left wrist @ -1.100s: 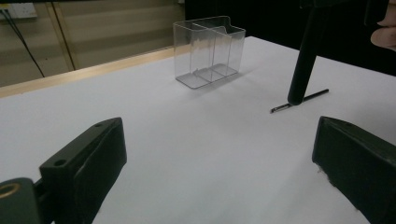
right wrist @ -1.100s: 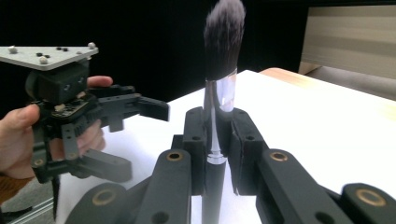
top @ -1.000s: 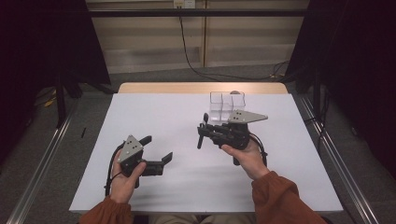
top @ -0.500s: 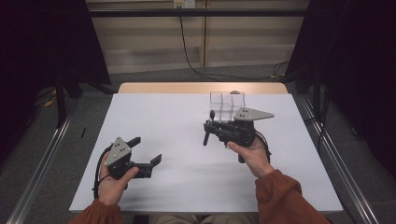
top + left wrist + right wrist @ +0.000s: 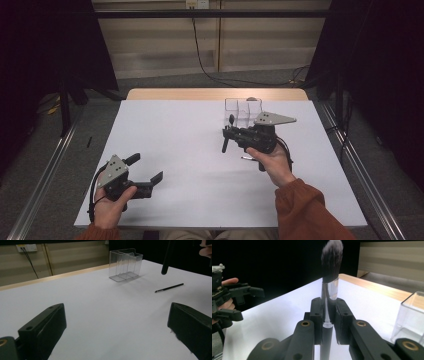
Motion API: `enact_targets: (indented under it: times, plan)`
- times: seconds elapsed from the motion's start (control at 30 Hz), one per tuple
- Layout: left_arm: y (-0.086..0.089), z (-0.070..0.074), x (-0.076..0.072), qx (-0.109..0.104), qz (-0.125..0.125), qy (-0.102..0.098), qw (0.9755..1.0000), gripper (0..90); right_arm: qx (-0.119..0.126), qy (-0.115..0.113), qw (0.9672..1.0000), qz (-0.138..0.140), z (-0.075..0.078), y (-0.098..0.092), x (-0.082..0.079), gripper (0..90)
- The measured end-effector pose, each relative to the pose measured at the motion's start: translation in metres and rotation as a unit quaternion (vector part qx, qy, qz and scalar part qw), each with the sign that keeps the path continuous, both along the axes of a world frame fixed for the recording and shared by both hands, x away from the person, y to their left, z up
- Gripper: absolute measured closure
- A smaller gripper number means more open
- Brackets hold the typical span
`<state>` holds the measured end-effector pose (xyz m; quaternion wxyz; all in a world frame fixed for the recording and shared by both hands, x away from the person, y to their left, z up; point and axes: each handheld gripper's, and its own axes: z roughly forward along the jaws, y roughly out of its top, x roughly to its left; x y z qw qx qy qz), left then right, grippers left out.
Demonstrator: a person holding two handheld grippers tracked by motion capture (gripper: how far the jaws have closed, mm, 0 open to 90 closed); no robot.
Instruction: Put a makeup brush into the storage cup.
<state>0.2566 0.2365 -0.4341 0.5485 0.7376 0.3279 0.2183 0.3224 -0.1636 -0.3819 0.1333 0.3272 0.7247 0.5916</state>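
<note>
- Two tools: the right tool [image 5: 227, 134] clamps a makeup brush [image 5: 329, 277], bristles up, its long axis upright.
- The clear organizer [image 5: 243, 111] stands just beyond it on the tabletop [image 5: 190, 150].
- The left tool [image 5: 147, 170] gapes wide and empty, well apart.

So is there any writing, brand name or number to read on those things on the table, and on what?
None can be read.
The makeup brush held in the right gripper: no print visible.
The clear plastic organizer: plain.
The thin black pen lying on the white table: too small to tell.
The left gripper: no label visible.
</note>
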Motion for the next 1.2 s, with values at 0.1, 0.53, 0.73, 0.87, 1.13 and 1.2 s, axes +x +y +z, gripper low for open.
enact_targets:
  times: [0.1,0.53,0.73,0.87,1.13,1.2]
  plan:
    - [0.004,-0.001,0.0,-0.001,0.009,-0.002,1.0,2.1,-0.001,-0.008,0.9999,-0.008,0.006,-0.004,0.003,78.8]
    - [0.016,-0.003,-0.006,0.002,0.028,-0.001,0.9996,2.1,-0.02,-0.018,0.9981,-0.055,0.022,-0.026,0.023,78.8]
    - [0.019,-0.004,-0.01,0.006,0.029,0.002,0.9996,2.1,-0.02,-0.022,0.9974,-0.066,0.03,-0.029,0.032,78.8]
    - [0.021,-0.004,-0.012,0.004,0.034,-0.001,0.9994,2.1,-0.026,-0.026,0.9967,-0.072,0.033,-0.029,0.038,78.8]
    - [0.026,-0.004,-0.013,0.003,0.046,-0.003,0.9989,2.0,-0.033,-0.031,0.9955,-0.084,0.04,-0.031,0.056,78.8]
    - [0.028,-0.004,-0.013,0.002,0.046,0.0,0.9989,2.1,-0.035,-0.032,0.9951,-0.087,0.041,-0.031,0.06,78.8]
